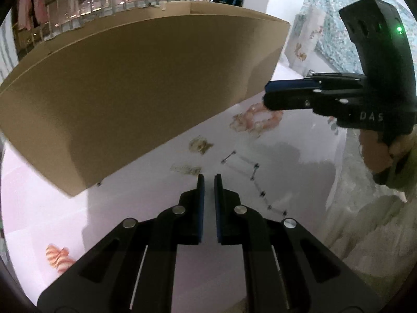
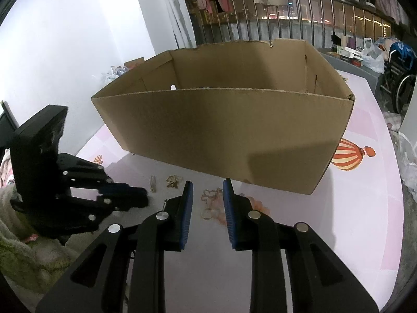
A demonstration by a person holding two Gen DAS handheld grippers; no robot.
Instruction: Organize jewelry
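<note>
Left hand-held gripper (image 1: 209,176): fingers drawn to a narrow slit, nothing visible between them, tips over bare tabletop (image 1: 299,140) just short of a small gold piece (image 1: 186,169).
Right hand-held gripper (image 2: 207,182): partly open, holding nothing, poised over a pinkish tangle (image 2: 212,203) of jewelry.
Jewelry: loose pieces lie on the tabletop in front of the cardboard box (image 2: 221,135); a thin beaded chain (image 1: 256,182) runs beside the left fingers.
Doing the step well: probably a pick-up; bring the pads down either side of one piece and close low so thin links do not slip.
Left view only: the chain and the person's hand (image 1: 378,154).
Right view only: the box's open inside; its contents cannot be made out.
</note>
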